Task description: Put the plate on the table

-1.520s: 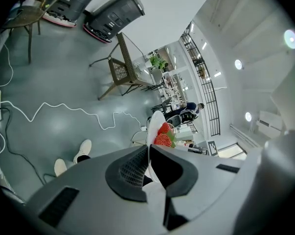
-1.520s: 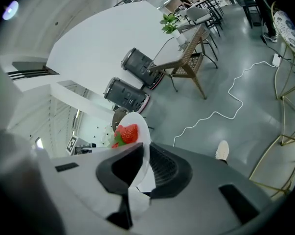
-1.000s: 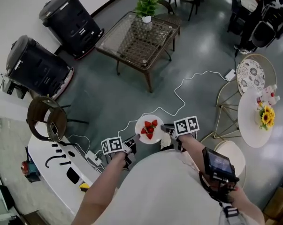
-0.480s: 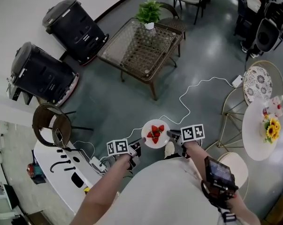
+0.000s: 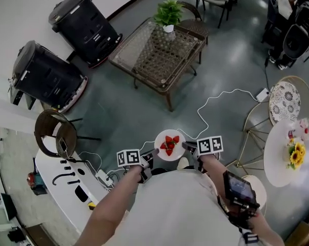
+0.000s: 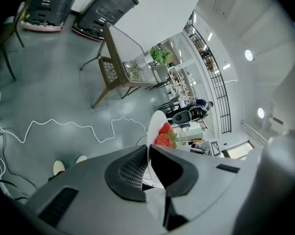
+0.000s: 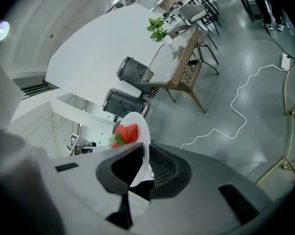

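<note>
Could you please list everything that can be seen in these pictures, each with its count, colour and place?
plate: one, white, held in the air above the floor
strawberries: several, red, on the plate
coffee table: one, wicker with a glass top, ahead on the floor
potted plant: one, green in a white pot, on the coffee table's far corner
machines: two, black, by the white wall at left
cable: one, white, along the grey floor
round table: one, white, at right
flowers: one bunch, yellow, on the round table
left gripper: one, dark, shut on the plate's left rim
right gripper: one, dark, shut on the plate's right rim
</note>
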Demonstrator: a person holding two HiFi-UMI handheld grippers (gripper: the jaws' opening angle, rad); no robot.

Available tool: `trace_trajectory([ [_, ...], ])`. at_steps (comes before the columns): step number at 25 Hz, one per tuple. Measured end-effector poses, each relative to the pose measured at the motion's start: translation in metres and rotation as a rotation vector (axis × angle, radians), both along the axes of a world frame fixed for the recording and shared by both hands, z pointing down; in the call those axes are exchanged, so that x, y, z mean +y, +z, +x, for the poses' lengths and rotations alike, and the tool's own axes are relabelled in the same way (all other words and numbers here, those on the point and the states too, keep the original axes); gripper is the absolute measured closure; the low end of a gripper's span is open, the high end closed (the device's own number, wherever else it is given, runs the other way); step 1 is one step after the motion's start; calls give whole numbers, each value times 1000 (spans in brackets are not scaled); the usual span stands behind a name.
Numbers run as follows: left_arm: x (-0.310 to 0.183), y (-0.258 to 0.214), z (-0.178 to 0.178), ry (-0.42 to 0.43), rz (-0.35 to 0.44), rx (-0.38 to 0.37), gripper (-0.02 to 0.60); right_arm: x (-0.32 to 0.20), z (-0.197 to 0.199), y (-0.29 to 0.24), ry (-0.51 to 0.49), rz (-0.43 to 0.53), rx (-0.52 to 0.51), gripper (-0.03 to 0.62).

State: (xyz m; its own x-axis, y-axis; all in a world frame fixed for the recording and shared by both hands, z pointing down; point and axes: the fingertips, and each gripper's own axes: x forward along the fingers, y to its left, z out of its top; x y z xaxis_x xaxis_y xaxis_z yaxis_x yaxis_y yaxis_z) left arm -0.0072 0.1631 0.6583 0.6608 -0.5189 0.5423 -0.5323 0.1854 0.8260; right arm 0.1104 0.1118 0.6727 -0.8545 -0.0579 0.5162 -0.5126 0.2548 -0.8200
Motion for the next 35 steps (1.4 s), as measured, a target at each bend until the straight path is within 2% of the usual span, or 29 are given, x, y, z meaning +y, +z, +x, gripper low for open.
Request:
trace_trajectory([
  [5,-25,0,-15,-27,2,19,568,-29,-17,-4,-29,9,0,563],
  [8,-31,13,-28,-34,-29,44,568,-38,-28,3,-28,-4,12,563],
  [11,-32,18,-26,-32,-63,91,568,-39,-25,5,-22,-35,45,563],
  [14,-58,27,-18,-24,-44,161,568,-62,-19,8,-14,-36,77,563],
  [16,-78,30,-21,-12,-36,180,568,-79,-22,6,-3,-36,89,563],
  [28,-175,20,-75,96,-29,169,568,-163,-70,-9,103,-18,94,563],
  [35,-219,13,-109,135,4,194,568,-204,-105,-18,126,35,106,563],
])
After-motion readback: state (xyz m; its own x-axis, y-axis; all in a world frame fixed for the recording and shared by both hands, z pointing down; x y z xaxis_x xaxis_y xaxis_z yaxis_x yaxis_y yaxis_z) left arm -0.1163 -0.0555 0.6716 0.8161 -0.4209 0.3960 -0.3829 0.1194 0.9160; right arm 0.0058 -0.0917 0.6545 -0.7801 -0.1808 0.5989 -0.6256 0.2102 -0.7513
